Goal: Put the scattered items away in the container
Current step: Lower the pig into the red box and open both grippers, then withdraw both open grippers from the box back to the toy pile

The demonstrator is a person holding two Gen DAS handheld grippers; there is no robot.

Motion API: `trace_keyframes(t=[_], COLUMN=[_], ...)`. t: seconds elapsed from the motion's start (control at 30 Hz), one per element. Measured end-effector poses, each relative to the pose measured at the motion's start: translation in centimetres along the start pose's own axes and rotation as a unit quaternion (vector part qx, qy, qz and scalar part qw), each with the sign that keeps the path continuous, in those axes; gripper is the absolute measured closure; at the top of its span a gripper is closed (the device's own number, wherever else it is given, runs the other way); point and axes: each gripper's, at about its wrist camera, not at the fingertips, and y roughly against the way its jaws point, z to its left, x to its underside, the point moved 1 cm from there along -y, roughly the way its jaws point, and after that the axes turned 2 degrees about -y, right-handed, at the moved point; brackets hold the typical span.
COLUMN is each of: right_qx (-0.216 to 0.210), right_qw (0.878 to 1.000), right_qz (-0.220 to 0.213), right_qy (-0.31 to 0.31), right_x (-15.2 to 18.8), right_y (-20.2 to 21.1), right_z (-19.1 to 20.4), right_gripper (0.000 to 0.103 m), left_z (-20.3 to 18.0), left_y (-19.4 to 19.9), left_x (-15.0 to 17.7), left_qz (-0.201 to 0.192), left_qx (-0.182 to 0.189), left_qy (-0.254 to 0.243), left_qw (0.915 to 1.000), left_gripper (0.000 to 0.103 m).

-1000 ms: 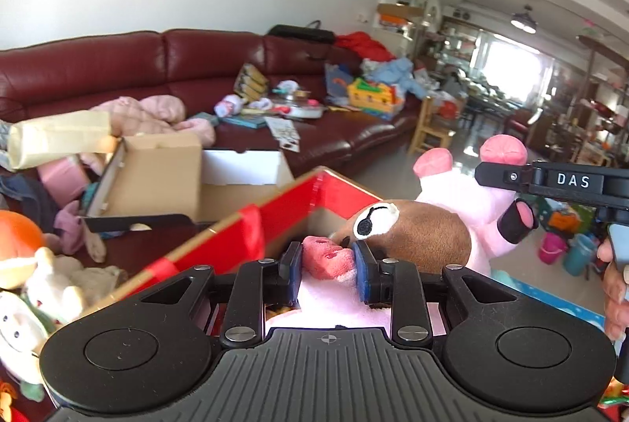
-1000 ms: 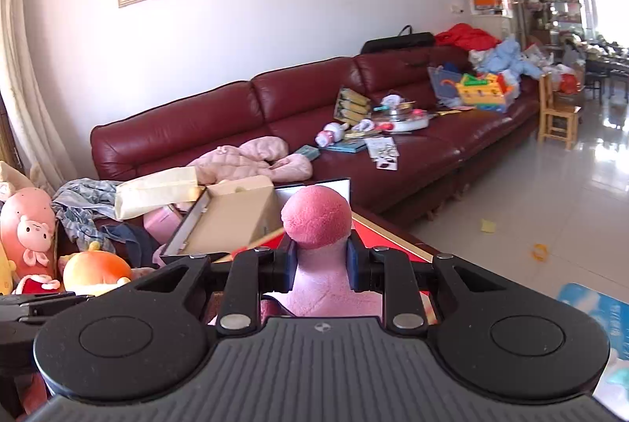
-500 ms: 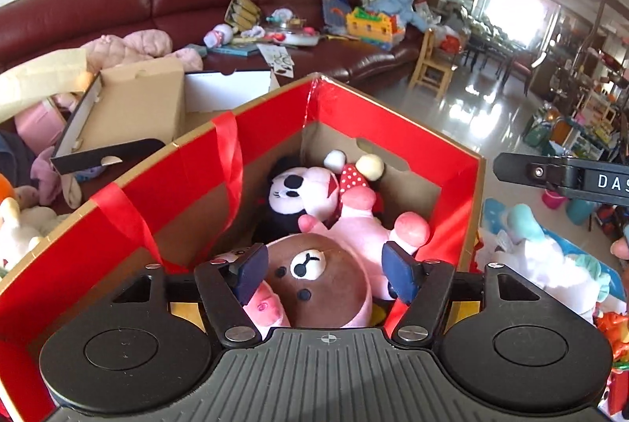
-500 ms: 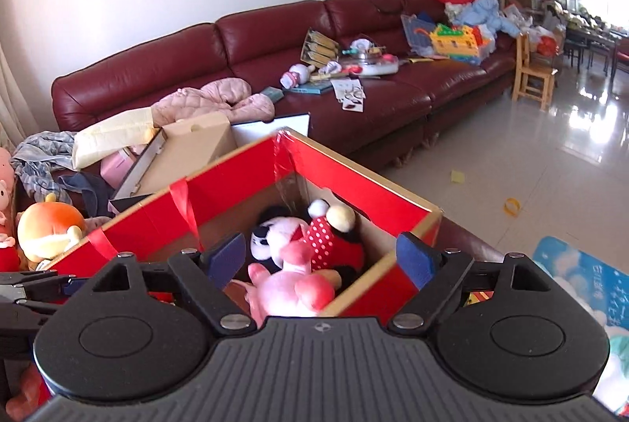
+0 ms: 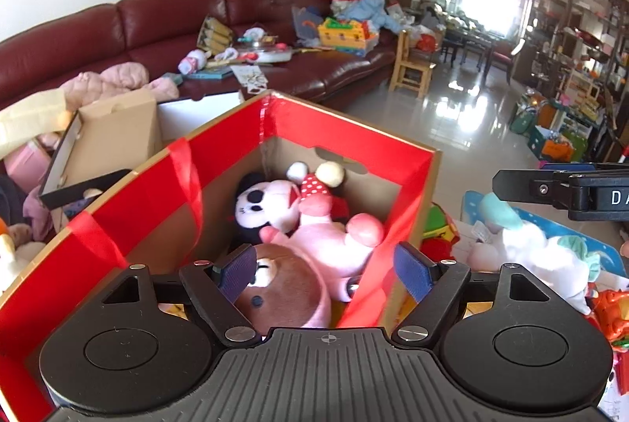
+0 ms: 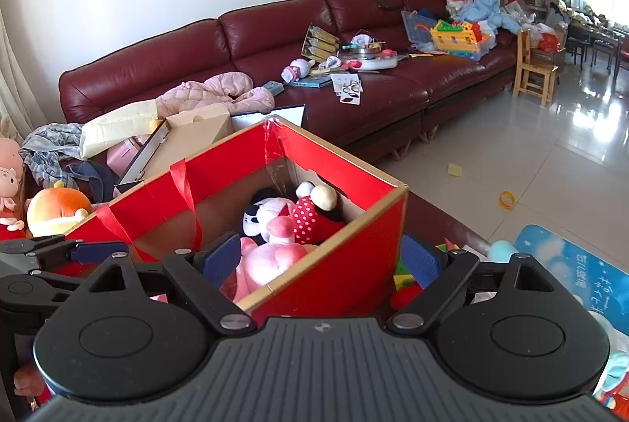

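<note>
Maroon leather covers the long sofa (image 6: 275, 44) behind the red cardboard box (image 5: 149, 194), its seats strewn with a pink jacket (image 6: 212, 91), books and a yellow toy crate (image 6: 460, 36); glossy pale floor tiles (image 6: 550, 154) stretch to the right of the box. Inside the box lie a brown-faced bear in pink (image 5: 298, 276), and a Minnie Mouse doll (image 5: 271, 201) beyond it. Both claws hang empty with fingers spread wide: the left claw (image 5: 325, 270) above the box's interior, the right claw (image 6: 320, 258) straddling the box's near right wall. Only the left view shows a white-and-teal plush (image 5: 526, 245) right of the box; only the right view shows an orange plush (image 6: 59, 205) to its left.
</note>
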Motion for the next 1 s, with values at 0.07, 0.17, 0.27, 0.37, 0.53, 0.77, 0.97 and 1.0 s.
trace_keyframes(t=[0.07,0.17,0.27,0.37,0.53,0.77,0.97,1.0], right_qx=[0.003,0.009,0.019,0.032,0.06,0.107,0.149,0.155], right_qw=[1.0,1.0,1.0,0.999,0.997,0.988,0.972,0.968], right_qz=[-0.001,-0.002,-0.002,-0.004,-0.005,0.006,0.018,0.021], right_qy=[-0.005,-0.017,-0.023,-0.03,-0.048,-0.112,-0.18,-0.196], right_x=[0.3,0.9,1.6,2.6,4.9,10.3,15.9,17.0], right_y=[0.7,1.9,3.2,4.8,7.6,10.9,13.0,13.3], right_z=[-0.8,-2.0,-3.2,-4.8,-7.7,-12.6,-16.7,-17.5], right_gripper=[0.013,0.013,0.013,0.012,0.012,0.012,0.012,0.012], left_z=[-1.1,-2.9,-4.6,-6.4,-10.1,-15.2,-19.2,-20.0], left_y=[0.2,0.5,0.7,0.6,0.2,-1.2,-2.1,-2.2], left_x=[0.0,0.2,0.5,1.1,3.1,6.4,8.7,9.0], left_qz=[-0.001,-0.001,0.002,0.009,0.029,0.068,0.102,0.107], left_qx=[0.007,0.015,0.025,0.035,0.059,0.093,0.126,0.132], left_qy=[-0.012,-0.033,-0.049,-0.064,-0.098,-0.141,-0.167,-0.171], left_qw=[0.9999,0.9993,0.9985,0.9973,0.993,0.9833,0.9726,0.9706], left_gripper=[0.016,0.016,0.015,0.015,0.015,0.015,0.015,0.015])
